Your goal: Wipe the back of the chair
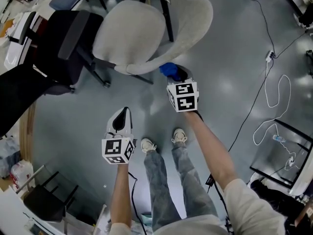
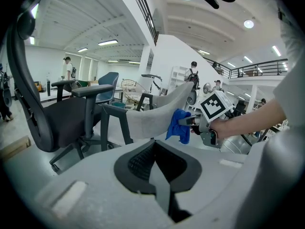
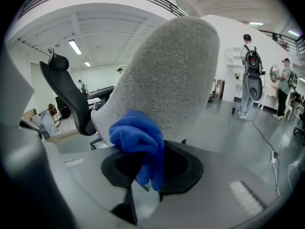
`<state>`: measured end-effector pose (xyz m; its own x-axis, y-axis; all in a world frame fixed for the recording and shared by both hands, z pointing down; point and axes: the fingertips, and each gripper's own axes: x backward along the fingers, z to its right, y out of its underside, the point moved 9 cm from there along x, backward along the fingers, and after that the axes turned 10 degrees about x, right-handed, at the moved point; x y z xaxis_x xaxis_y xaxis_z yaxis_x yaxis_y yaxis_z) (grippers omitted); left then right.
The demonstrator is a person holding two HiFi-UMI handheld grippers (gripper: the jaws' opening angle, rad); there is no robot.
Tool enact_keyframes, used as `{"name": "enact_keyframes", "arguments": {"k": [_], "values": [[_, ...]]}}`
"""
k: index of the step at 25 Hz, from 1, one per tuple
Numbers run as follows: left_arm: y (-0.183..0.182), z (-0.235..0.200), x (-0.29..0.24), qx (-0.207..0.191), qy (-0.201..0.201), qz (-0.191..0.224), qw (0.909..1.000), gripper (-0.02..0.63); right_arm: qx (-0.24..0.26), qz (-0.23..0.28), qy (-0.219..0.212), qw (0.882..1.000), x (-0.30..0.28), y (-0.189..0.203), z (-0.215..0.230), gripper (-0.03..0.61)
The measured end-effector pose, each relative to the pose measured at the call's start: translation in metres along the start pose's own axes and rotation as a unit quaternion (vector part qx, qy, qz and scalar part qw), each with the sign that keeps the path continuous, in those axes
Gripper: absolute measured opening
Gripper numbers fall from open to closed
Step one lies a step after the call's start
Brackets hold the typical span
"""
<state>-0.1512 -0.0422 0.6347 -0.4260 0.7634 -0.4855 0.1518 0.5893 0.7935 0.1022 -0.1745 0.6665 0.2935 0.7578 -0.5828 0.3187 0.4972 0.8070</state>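
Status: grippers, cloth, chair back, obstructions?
Right gripper shut on blue terry cloth, held at back of grey fabric shell chair. Left gripper shut, empty, held low and apart. Black office chair alongside, not blocking.

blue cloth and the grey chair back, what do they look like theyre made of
The blue cloth looks like soft microfibre or terry: matte, with a fuzzy nap and bunched folds where the right gripper pinches it. The chair back seems to be light grey woven fabric upholstery: matte, with a fine weave visible. What lies beneath cannot be seen.
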Motion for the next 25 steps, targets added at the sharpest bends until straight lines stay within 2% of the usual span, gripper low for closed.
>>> {"name": "enact_keyframes", "arguments": {"k": [7, 14, 18, 25], "values": [[0.000, -0.002, 0.001, 0.005, -0.004, 0.004, 1.0000, 0.002, 0.000, -0.005, 0.001, 1.000, 0.005, 0.006, -0.009, 0.100], [0.005, -0.016, 0.014, 0.016, -0.009, 0.008, 0.9998, 0.002, 0.000, -0.020, -0.046, 0.999, 0.003, 0.019, -0.079, 0.100], [0.004, -0.039, 0.028, 0.027, -0.025, 0.014, 0.9992, 0.002, 0.007, -0.016, -0.075, 0.997, -0.013, 0.010, -0.121, 0.100], [0.011, -0.084, 0.054, 0.046, -0.054, 0.015, 0.9974, 0.002, 0.018, -0.012, -0.100, 0.995, -0.051, -0.013, -0.173, 0.100]]}}
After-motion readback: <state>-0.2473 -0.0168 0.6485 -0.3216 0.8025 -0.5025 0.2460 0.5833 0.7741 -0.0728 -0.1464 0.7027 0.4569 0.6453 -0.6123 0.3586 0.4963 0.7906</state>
